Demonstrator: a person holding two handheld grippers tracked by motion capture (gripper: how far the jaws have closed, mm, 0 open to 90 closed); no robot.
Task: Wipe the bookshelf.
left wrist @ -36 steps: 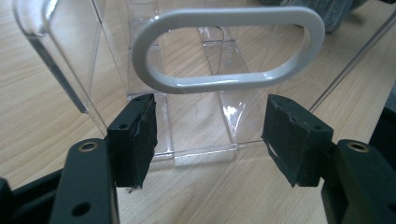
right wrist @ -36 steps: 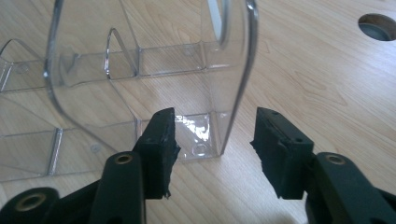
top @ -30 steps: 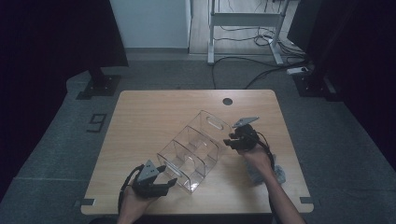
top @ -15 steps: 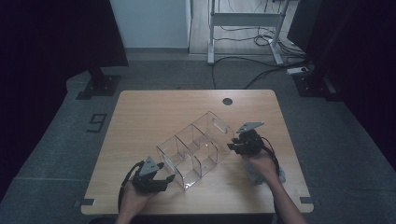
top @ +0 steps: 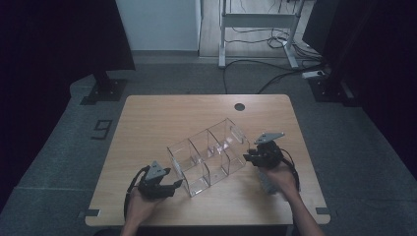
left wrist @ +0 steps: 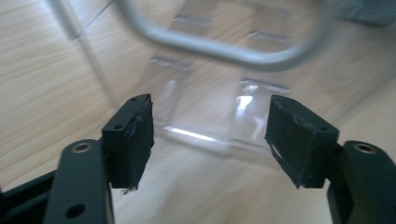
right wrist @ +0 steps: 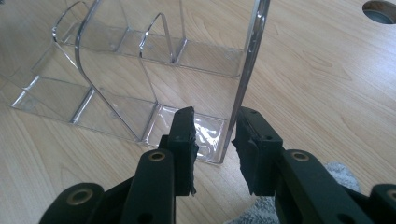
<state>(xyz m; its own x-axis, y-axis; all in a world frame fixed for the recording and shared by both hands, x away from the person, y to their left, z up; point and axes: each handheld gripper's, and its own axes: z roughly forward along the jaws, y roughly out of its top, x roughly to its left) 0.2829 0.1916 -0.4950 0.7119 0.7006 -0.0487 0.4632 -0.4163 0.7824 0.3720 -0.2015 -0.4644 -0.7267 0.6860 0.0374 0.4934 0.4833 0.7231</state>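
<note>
Clear organizer (top: 209, 155) blocks table (top: 162, 118) centre betw both tongs; far half free.

The wooden surface (top: 162, 123) stands on a grey carpeted floor (top: 59, 162), with a round cable hole (top: 239, 106) near its far edge at about one o'clock. At twelve o'clock a pale wall panel (top: 157, 24) catches what little light there is; the rest of the room lies dim. A dark screen on a black foot (top: 101, 91) stands at ten o'clock. Beyond, at one o'clock, a white metal desk frame (top: 255, 22) rises, cables (top: 275, 81) trailing across the floor. A dark number marker (top: 101, 129) lies on the carpet at nine o'clock.
</note>
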